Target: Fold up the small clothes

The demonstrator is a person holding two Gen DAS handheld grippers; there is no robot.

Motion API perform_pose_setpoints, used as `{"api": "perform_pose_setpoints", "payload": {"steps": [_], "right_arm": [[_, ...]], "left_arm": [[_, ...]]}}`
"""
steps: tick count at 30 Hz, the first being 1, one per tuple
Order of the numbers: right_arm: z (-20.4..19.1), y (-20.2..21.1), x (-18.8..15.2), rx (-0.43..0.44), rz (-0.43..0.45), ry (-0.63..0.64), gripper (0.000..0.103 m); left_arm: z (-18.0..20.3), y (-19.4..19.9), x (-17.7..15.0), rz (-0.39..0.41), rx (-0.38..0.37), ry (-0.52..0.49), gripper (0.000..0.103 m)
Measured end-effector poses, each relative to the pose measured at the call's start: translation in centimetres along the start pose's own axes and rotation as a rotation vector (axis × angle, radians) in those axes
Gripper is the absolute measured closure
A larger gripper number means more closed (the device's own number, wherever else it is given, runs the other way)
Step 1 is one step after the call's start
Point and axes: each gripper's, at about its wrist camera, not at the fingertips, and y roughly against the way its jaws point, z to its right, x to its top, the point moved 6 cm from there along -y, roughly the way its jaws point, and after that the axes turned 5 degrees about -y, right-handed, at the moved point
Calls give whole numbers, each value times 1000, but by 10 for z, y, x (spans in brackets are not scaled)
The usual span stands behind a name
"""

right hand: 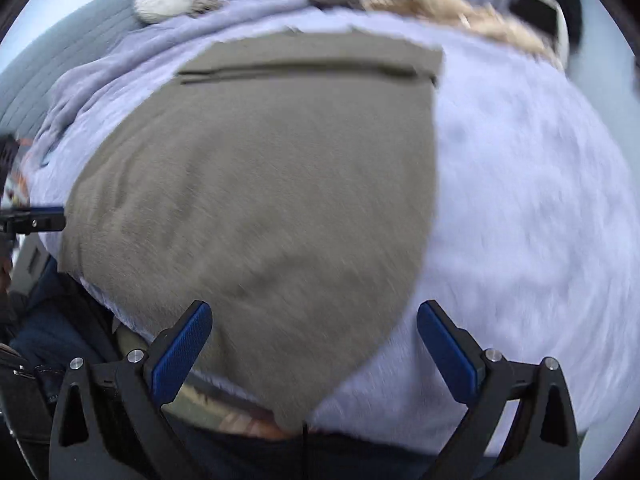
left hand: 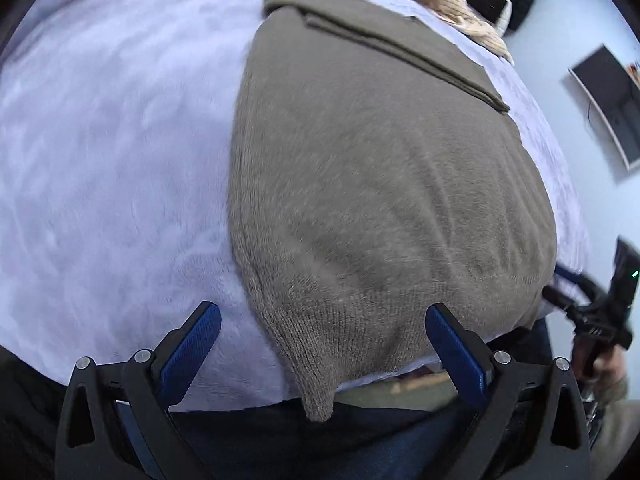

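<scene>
Taupe knit garment (left hand: pixel 380 184) lies flat on lilac fleece blanket (left hand: pixel 120 160), far edge folded over; left gripper (left hand: pixel 322 318) and right gripper (right hand: pixel 314 316) fingers released, spread over its near corners

I can read no text, label, brand, number or sign in either of my wrist views.
</scene>
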Motion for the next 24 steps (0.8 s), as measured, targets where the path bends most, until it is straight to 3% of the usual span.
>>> {"api": "perform_pose_setpoints", "payload": {"steps": [8, 10, 11, 12, 15, 16, 17, 18, 21, 24], "right_arm": [[-4, -4, -4, 163, 64, -65, 2], [-10, -2, -7, 198, 77, -63, 7], [-12, 0, -9, 209, 78, -61, 15], [-12, 0, -9, 220, 75, -64, 29], [-5, 2, -10, 258, 77, -115, 41], [-2, 2, -9, 276, 80, -130, 45], [-2, 2, -8, 300, 79, -144, 54], [-3, 2, -9, 331, 74, -152, 58], [-1, -6, -6, 391, 65, -198, 55], [3, -10, -7, 484, 63, -264, 44]], "left_arm": [[20, -6, 5, 53, -131, 11, 1], [31, -7, 5, 63, -132, -20, 16], [35, -9, 3, 62, -125, -34, 22], [39, -11, 3, 61, -107, -43, 33], [35, -11, 6, 77, -116, -19, 45], [32, -9, 6, 87, -122, -3, 58], [26, -7, 5, 91, -127, 6, 63], [21, -6, 4, 90, -145, 20, 64], [16, -11, 4, 80, -181, 51, 64], [13, -14, 4, 76, -247, 86, 47]]}}
